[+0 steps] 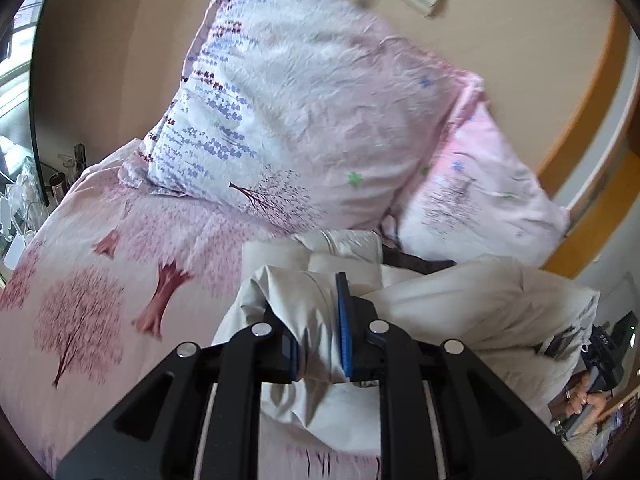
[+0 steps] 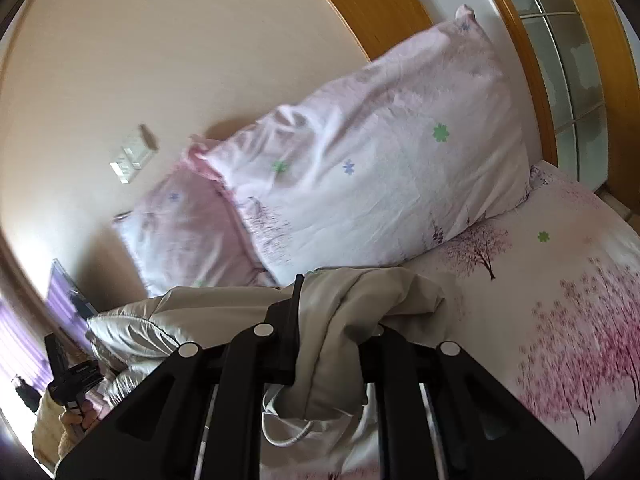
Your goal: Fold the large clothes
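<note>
A pale grey padded jacket (image 1: 460, 300) lies bunched on the bed near the pillows. My left gripper (image 1: 320, 332) is shut on a fold of it, the fabric pinched between the blue pads (image 1: 343, 320). My right gripper (image 2: 332, 344) is shut on another part of the jacket (image 2: 360, 300); the cloth drapes over and hides its right finger. A white drawcord (image 2: 288, 438) hangs under the right gripper. The right gripper and hand also show at the far right of the left wrist view (image 1: 600, 360), the left one at the far left of the right wrist view (image 2: 68, 380).
The bed (image 1: 80, 320) has a pink tree-print cover. Two pink and white pillows (image 1: 300, 120) (image 1: 480, 200) lean on the beige wall. A wooden door frame (image 2: 520, 40) stands beside the bed. A cluttered nightstand (image 1: 24, 200) is at the left.
</note>
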A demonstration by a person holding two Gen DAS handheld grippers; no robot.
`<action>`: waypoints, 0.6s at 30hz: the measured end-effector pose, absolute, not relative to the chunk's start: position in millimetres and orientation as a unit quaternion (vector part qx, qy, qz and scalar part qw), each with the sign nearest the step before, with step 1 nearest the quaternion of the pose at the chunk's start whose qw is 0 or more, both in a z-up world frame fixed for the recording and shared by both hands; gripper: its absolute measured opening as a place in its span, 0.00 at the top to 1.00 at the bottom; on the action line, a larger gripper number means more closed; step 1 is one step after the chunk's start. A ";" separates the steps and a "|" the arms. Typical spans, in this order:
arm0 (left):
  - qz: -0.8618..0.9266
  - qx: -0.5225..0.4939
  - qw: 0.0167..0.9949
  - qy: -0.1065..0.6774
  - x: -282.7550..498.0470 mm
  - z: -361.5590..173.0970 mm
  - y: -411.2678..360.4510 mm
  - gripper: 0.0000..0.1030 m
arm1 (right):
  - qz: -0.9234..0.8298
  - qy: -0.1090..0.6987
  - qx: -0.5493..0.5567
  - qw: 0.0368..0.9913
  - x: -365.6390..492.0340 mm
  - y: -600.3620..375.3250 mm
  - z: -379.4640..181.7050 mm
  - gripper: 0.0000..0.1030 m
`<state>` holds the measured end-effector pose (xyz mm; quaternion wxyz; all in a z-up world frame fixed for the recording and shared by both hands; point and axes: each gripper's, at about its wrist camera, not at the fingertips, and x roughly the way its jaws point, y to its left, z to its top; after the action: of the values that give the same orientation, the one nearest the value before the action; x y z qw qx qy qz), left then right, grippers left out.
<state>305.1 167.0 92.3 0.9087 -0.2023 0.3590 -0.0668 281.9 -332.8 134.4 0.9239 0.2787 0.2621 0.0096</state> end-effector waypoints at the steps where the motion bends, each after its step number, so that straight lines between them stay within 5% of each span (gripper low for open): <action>1: -0.063 -0.204 0.907 0.363 313.8 89.8 166.1 0.84 | -0.003 0.273 0.275 0.922 298.2 -332.6 129.9 0.88; 14: -0.047 -0.253 0.858 0.444 417.0 25.3 164.8 0.80 | -0.087 0.432 0.352 0.826 408.0 -359.5 39.4 0.81; 18: -0.054 -0.273 0.842 0.461 431.7 15.5 166.0 0.77 | -0.104 0.465 0.391 0.787 421.3 -368.4 24.6 0.71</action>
<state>431.7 166.0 15.5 0.8424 -0.2733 0.4614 -0.0535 421.3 -368.4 24.6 0.7875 0.3911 0.4649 -0.1036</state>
